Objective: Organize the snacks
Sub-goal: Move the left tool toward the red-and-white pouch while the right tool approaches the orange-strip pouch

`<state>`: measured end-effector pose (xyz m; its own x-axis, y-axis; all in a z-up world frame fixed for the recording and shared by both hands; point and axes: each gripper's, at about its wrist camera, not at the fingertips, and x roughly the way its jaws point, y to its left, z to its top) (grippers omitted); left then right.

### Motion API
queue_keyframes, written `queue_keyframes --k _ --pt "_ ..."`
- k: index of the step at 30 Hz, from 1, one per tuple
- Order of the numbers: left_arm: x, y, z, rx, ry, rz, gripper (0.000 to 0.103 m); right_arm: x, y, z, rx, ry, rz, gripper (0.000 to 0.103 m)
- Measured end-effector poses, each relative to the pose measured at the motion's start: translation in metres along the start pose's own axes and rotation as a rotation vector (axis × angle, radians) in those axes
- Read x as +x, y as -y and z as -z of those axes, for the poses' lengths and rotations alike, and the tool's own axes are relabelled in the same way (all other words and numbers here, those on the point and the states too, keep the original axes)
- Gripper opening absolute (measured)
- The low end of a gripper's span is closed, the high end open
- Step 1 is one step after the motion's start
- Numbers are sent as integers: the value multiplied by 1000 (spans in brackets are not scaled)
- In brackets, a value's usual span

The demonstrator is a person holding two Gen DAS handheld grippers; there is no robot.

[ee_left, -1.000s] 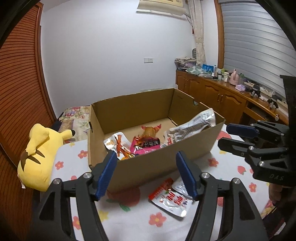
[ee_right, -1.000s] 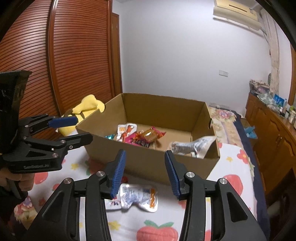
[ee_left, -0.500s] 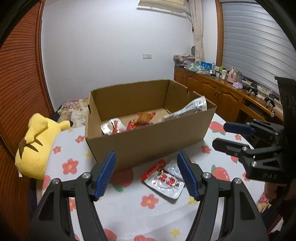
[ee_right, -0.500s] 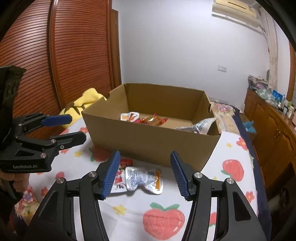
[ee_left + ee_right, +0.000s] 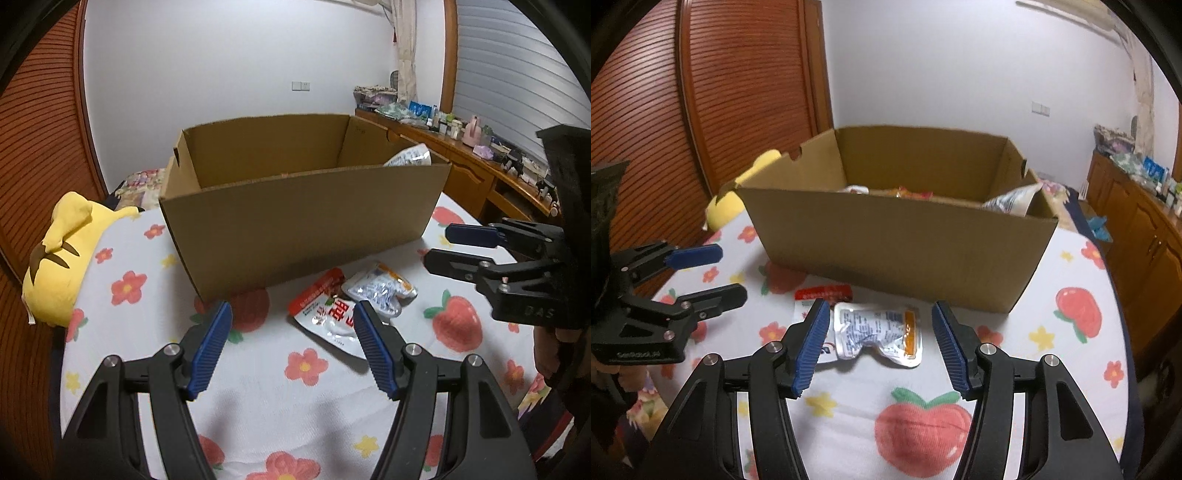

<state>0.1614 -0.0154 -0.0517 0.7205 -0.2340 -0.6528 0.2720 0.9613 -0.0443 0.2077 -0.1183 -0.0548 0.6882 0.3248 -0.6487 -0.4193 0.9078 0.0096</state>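
your right claw (image 5: pixel 877 341) stands wide with nothing pinched; the silver packet (image 5: pixel 879 332) lies flat on the worktop (image 5: pixel 1052 354) in line with its gap, just in front of the cardboard box (image 5: pixel 905 240). your left claw (image 5: pixel 291 347) is also wide and empty, with the red-and-white packet (image 5: pixel 325 314) just beside its right pad, partly tucked under the silver one.

the main risk, as i judge it, is the overlap. the two packets touch, so if you close on the silver one low and flat you may drag the red one along or pinch both. both films look slick and crinkled, and a grip on a thin edge could slip as you lift.

the two claws sit near each other over the same small patch, so reaching at once could knock them together. take one packet at a time.

the floral cloth may bunch under a pad that scrapes down too hard. the box wall is close behind, and a forward push could shove the packets against it. a tall silver bag (image 5: pixel 1012 201) already leans on the right rim, so a careless drop there might tip it out.
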Motion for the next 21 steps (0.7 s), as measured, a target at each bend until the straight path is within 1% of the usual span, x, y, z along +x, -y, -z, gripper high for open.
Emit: queue_keyframes --k 4,11,21 --pt "7 1 6 -2 -16 1 69 17 5 4 4 -42 -4 59" --pt "16 0 14 -4 -40 -5 69 36 9 7 0 -86 -4 59" --pt "20 -2 23 -11 -50 -5 69 54 2 7 -30 -115 -13 61"
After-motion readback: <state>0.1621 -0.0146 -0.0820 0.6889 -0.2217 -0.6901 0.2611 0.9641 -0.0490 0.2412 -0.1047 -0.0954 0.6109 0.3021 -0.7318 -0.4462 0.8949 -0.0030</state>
